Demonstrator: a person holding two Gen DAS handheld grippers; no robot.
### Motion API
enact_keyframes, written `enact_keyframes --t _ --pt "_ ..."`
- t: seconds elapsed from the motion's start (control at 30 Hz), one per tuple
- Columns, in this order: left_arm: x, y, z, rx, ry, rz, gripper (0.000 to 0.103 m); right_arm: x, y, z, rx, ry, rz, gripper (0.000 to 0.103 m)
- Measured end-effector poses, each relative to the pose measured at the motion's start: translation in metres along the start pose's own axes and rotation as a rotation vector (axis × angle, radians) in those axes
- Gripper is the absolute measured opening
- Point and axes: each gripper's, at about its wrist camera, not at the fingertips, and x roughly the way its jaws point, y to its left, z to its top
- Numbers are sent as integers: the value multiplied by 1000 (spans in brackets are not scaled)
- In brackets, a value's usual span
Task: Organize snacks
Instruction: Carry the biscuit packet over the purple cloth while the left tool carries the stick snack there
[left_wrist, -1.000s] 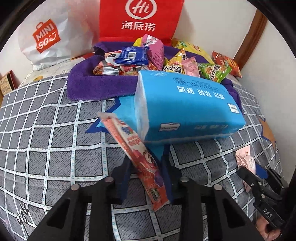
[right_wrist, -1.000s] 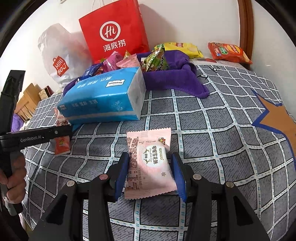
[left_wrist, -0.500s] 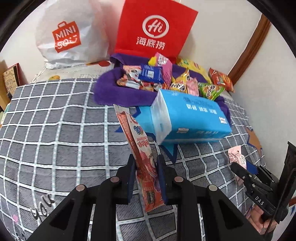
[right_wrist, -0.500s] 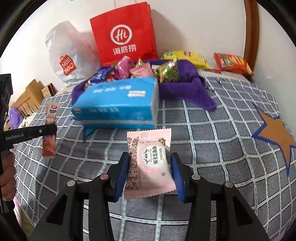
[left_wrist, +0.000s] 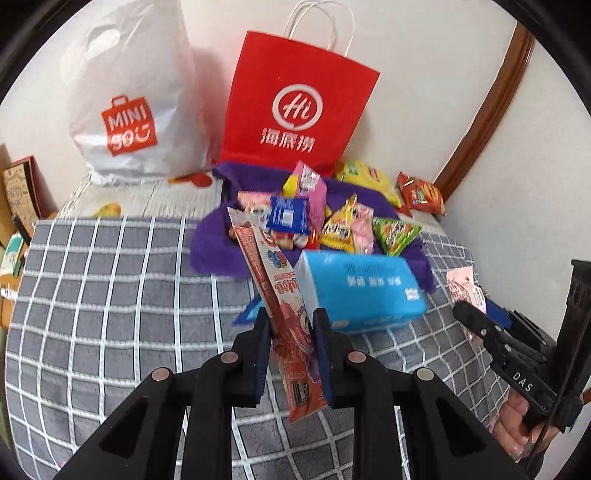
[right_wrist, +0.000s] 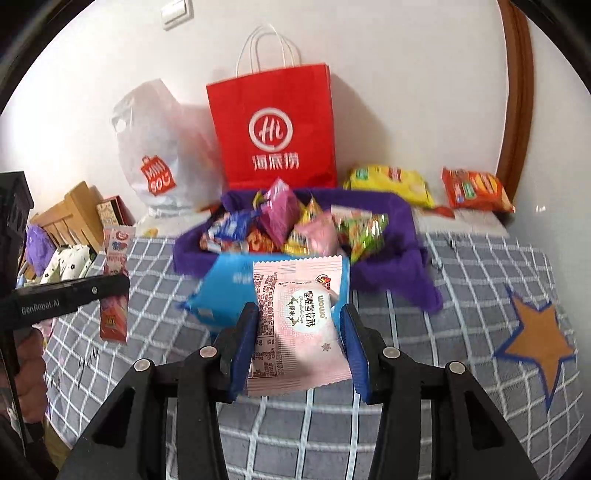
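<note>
My left gripper (left_wrist: 291, 332) is shut on a long red snack stick (left_wrist: 275, 291), held upright above the checked bedspread (left_wrist: 110, 295). The right wrist view shows that stick (right_wrist: 116, 266) at the left, clamped in the left gripper. A pink snack packet (right_wrist: 299, 321) is pinched flat in my right gripper (right_wrist: 299, 328), which is shut on it. That packet (left_wrist: 461, 290) and the right gripper's fingers (left_wrist: 476, 325) appear at the right edge of the left wrist view. Ahead lies a purple cloth (right_wrist: 399, 225) heaped with several snack packs (right_wrist: 295, 225), behind a blue tissue pack (left_wrist: 362, 291).
A red paper bag (right_wrist: 273, 129) and a white plastic bag (right_wrist: 162, 155) stand against the wall. Yellow (right_wrist: 391, 182) and orange (right_wrist: 476, 188) chip bags lie at the back right. A wooden frame (right_wrist: 517, 88) runs up the right wall. The bed's edge drops off at left.
Both grippers have risen with their snacks, lifting them off the bedspread. The cloth with the snack pile and the bags now sit lower and more central in both views.
</note>
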Motion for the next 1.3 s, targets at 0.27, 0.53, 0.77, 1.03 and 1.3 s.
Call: enact_keyframes --t 0.27,0.53,0.77,1.03,1.3 --pt "1 -7 44 24 -20 -22 22 17 1 55 -2 -21 1 45" --pt "22 -15 87 44 -33 -21 22 49 -7 100 18 -22 10 45" --pt "49 -15 115 52 -28 -24 22 76 -15 130 31 -10 7 45" --pt "83 -10 139 27 -6 -24 22 116 -17 137 19 24 9 45" --pt "120 -7 145 15 31 -22 22 159 -29 124 3 119 -50 45"
